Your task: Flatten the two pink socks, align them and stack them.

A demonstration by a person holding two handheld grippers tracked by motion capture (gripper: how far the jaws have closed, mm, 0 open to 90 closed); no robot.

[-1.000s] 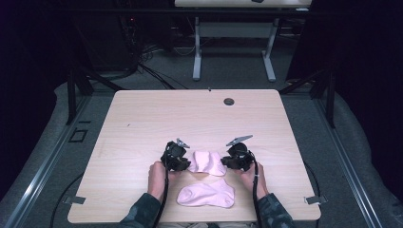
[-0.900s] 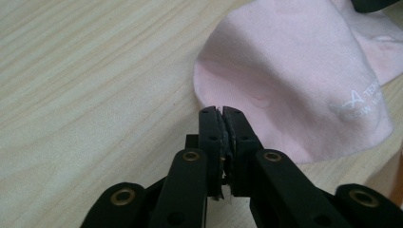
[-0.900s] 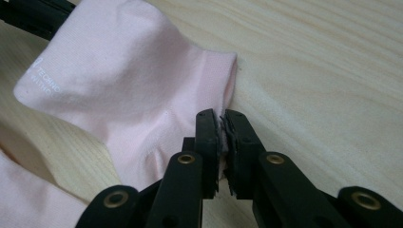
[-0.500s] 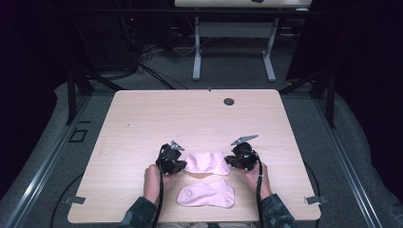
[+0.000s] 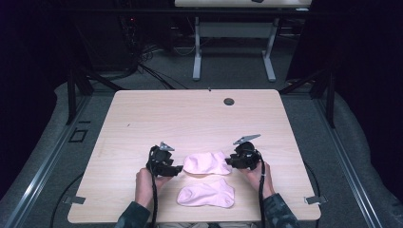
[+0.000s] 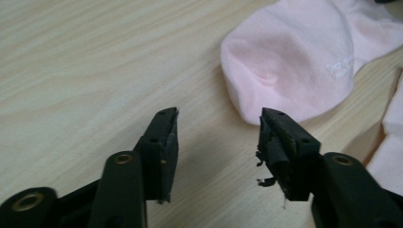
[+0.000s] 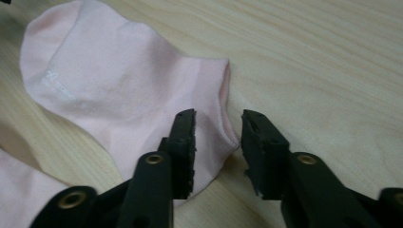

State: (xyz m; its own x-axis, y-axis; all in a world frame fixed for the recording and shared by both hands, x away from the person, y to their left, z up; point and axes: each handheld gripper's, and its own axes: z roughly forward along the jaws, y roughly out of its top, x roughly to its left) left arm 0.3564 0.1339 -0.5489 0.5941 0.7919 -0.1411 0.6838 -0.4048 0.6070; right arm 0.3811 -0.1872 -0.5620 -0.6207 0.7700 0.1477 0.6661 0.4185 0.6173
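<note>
Both the left gripper [image 5: 177, 168] and right gripper [image 5: 230, 161] have just spread their jaws, releasing the far pink sock [image 5: 207, 163] flat on the tabletop [image 5: 190, 118]; pairing with the near sock [image 5: 206, 194] seemingly remains.

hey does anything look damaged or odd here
Yes: the left gripper has frayed pads, with black shreds hanging off one. Both pink socks lie flat on the table.

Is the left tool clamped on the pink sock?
No: in the left gripper view the left tool stands open, with the sock lying beyond it.
</note>
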